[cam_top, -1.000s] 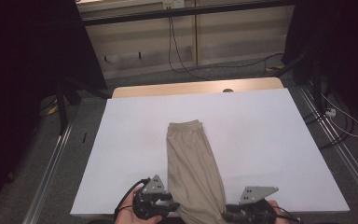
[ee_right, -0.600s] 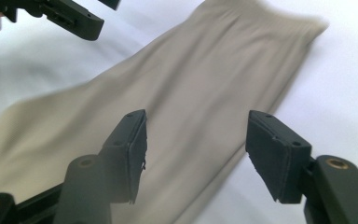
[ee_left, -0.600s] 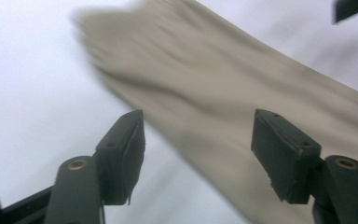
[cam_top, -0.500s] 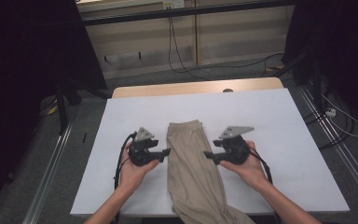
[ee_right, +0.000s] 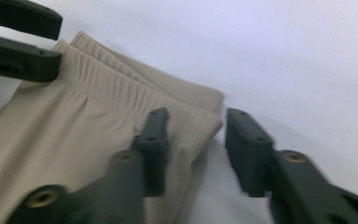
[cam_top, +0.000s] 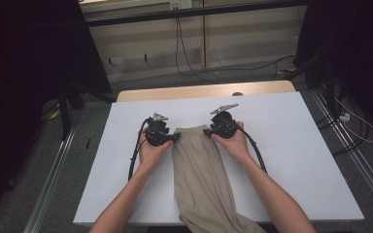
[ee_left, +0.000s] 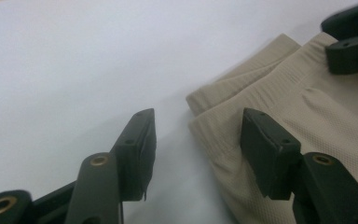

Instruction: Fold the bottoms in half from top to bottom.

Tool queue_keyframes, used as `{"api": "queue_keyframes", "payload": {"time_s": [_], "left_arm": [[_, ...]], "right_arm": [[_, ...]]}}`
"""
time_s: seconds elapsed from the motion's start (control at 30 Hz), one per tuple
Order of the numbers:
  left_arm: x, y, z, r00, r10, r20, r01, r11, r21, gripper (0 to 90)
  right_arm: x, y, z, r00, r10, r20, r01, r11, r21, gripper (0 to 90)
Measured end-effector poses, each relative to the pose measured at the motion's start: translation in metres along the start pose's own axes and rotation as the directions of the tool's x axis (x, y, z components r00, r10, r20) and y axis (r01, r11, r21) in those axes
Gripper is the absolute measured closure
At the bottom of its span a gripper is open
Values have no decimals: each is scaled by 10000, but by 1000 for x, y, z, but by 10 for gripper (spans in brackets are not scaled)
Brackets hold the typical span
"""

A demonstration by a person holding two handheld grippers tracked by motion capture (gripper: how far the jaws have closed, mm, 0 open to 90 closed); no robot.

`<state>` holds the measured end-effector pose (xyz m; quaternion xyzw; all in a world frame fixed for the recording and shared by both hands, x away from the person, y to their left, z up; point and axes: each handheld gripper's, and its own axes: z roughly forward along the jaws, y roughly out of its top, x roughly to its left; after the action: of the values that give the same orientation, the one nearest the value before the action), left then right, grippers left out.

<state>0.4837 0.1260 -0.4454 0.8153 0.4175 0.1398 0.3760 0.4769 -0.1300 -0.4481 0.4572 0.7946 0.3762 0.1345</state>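
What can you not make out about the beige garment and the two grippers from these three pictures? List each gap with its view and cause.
- Beige garment, high view: its near end runs off the bottom edge.
- Left gripper, left gripper view: whether the pad lying on the cloth presses it cannot be told.
- Right gripper, right gripper view: motion blur softens the jaws, and the cloth corner under the pad is hidden.

Matt ribbed beige cloth garment (cam_top: 201, 170)

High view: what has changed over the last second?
Both grippers, left gripper and right gripper, moved from the table's near edge up to the far end of the beige trousers, straddling its corners; their jaws have just been closing. Trousers and white table cover stayed put.
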Motion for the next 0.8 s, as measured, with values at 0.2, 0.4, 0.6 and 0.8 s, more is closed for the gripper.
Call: {"api": "queue_keyframes", "payload": {"time_s": [0.2, 0.4, 0.6, 0.8], "left_arm": [[5, -2, 1, 10000, -62, -38, 63, 10000, 8, 457], [5, -1, 3, 9993, -331, -171, 330, 9994, -66, 473], [1, 3, 12, 9993, -205, -300, 210, 9997, 151, 525], [1, 4, 14, 9994, -226, -280, 230, 9996, 142, 526]], "right_arm": [[2, 3, 10, 9998, 45, 168, -39, 9994, -342, 784], [-7, 6, 16, 9999, 114, 46, -113, 9998, -189, 707], [-15, 15, 12, 9996, 277, -16, -278, 9994, -228, 623], [-23, 15, 17, 9977, 627, -269, -633, 9977, -235, 631]]}}
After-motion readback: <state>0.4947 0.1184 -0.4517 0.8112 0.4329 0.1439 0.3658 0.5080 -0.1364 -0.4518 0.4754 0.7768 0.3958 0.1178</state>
